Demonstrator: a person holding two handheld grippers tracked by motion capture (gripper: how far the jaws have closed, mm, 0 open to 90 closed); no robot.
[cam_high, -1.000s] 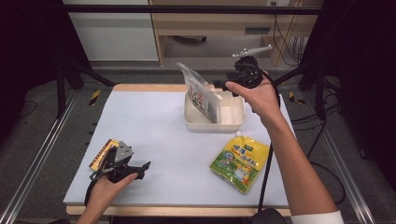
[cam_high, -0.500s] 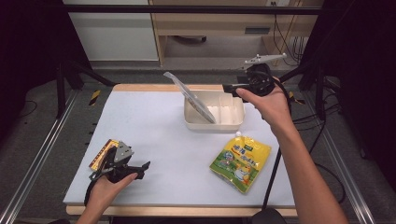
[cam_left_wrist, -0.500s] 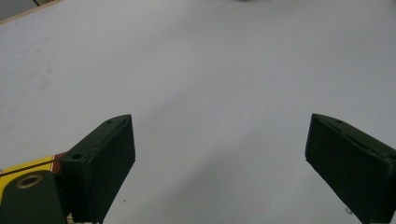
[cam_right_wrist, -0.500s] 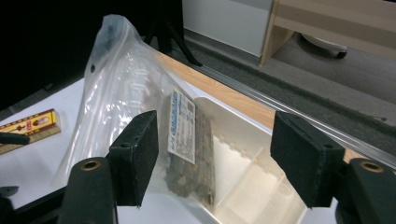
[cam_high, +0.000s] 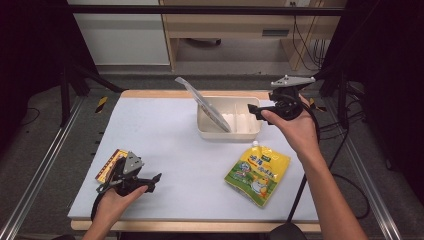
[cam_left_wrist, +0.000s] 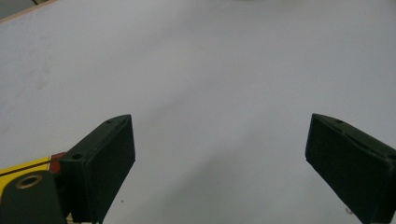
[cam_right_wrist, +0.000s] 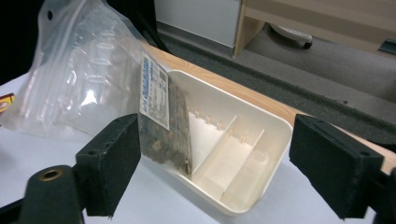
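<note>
High view, nearest edge first: the left gripper (cam_high: 131, 176) rests on the white table (cam_high: 150, 135) at the near left corner, jaws spread wide with nothing between them, just beside a yellow-and-red packet (cam_high: 110, 165); it has not moved over the last second. The left gripper view confirms bare tabletop between its pads. Further in, a yellow snack pouch (cam_high: 258, 172) lies flat, near the tray but apart from it. Beyond it sits the cream divided tray (cam_high: 250, 131), and the clear plastic bag (cam_high: 205, 102) now stands tilted in its left compartment, leaning out over the far left rim. A second ago the right gripper (cam_high: 256, 112) was over the tray with the bag in its grip; it has since pulled back to the tray's right end, and in the right gripper view its jaws stand wide apart and empty, the bag (cam_right_wrist: 116, 84) unheld. I judge the bag placed, so the pouch is likely the next thing to pick up.
</note>
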